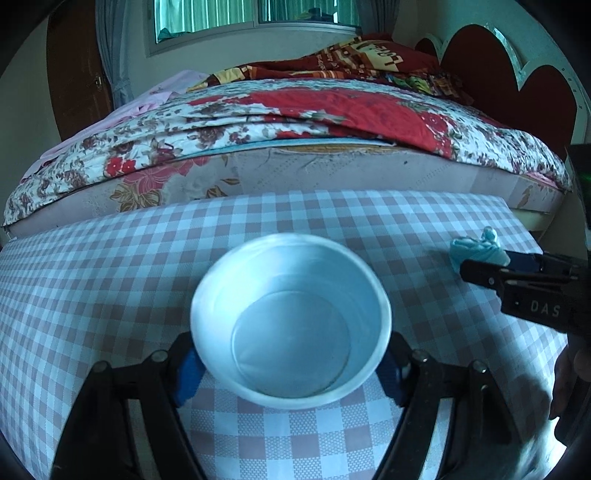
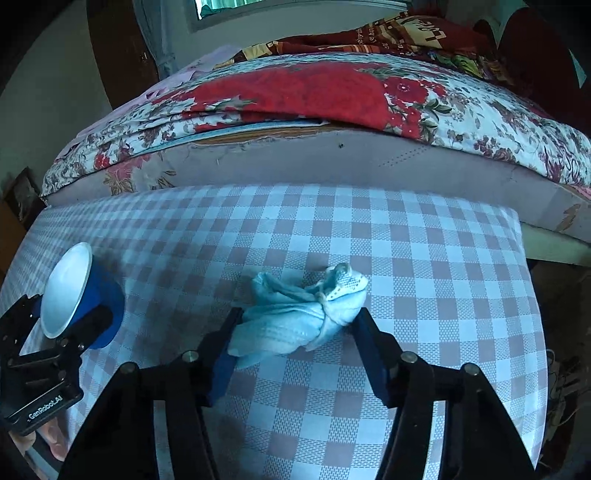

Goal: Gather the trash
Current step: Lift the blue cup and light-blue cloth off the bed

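Blue on the outside and white on the inside, the paper cup [image 1: 290,320] is held by the left gripper [image 1: 288,363], whose fingers [image 1: 188,373] press on both of its sides. The cup is tipped so its open mouth faces the left camera, and nothing can be seen inside it. In the right view the same cup [image 2: 79,295] sits at the far left, above the tabletop [image 2: 424,258]. The trash is a crumpled light blue face mask [image 2: 295,317] with a knot in it, lying on the tabletop near the middle. The right gripper [image 2: 295,332] has its fingers [image 2: 371,354] set wide, one on each side of the mask. The left one seems to touch the mask, and the right one is just beside it. In the left view the mask [image 1: 476,249] peeks out past the tip of the right gripper [image 1: 491,269]. A pink and white checked cloth covers the tabletop. Behind it is a bed [image 1: 280,122] with a flowery red and white blanket, a dark red headboard [image 1: 517,81] and a window [image 1: 255,14]. The right gripper's body says "DAS", and the left gripper's says "GenRobot.AI".
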Demonstrator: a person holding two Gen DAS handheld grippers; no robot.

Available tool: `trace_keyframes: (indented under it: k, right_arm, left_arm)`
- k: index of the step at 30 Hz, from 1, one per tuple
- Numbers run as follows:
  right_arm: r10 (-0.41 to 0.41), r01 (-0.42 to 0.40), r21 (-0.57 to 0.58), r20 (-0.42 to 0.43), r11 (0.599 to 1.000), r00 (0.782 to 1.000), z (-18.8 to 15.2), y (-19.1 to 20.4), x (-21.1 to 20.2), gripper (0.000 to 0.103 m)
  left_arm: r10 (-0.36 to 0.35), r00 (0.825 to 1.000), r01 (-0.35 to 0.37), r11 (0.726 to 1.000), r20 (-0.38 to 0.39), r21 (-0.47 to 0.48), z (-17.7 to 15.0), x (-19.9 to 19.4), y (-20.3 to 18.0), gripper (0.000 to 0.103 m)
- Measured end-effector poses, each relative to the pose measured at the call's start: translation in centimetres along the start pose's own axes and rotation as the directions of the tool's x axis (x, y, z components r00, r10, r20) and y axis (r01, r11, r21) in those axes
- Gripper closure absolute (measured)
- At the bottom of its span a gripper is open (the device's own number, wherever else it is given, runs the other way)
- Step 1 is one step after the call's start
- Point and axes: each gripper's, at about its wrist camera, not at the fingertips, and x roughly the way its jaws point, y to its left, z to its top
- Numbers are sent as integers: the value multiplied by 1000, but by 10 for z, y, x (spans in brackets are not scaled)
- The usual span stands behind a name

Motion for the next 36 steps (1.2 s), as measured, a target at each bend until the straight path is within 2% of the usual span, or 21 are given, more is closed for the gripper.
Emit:
trace_keyframes:
  k: [1,2,8,12,14,19,27,31,36]
  right_arm:
    - [-9,9,-8,0,1000,1000,0,1,0,44]
    - [-38,38,-31,1,999,999,-1,3,0,58]
    - [-43,44,-83,8,996,999,-7,10,-8,75]
    - [-39,42,-107,37,993,999,-15,17,-28,78]
    - [-37,43,-119,55,992,998,-20,22,-41,89]
    - [-5,15,-125,74,992,997,-35,27,-70,90]
    - [65,-55,-118,88,992,994,-54,26,-98,95]
    - [105,-92,-111,111,990,988,-64,24,-121,96]
    - [105,-87,-125,142,988,984,-85,26,-158,96]
  left_arm:
    - [1,1000,-1,1000,1,5,-1,-1,-1,26]
    - [0,1000,0,1000,-1,12,-2,-3,-3,26]
    - [5,1000,-5,999,12,37,-6,-14,-7,26]
    - [10,1000,-11,999,17,51,-12,-25,-9,26]
    - [7,1000,-8,999,17,50,-17,-31,-9,26]
    - [-4,1000,4,999,21,31,-32,-53,-7,26]
    - [-10,1000,10,1000,11,27,-45,-70,-11,26]
    - [-13,999,12,999,31,35,-52,-89,-12,26]
    - [-32,999,30,999,38,38,-68,-117,-18,26]
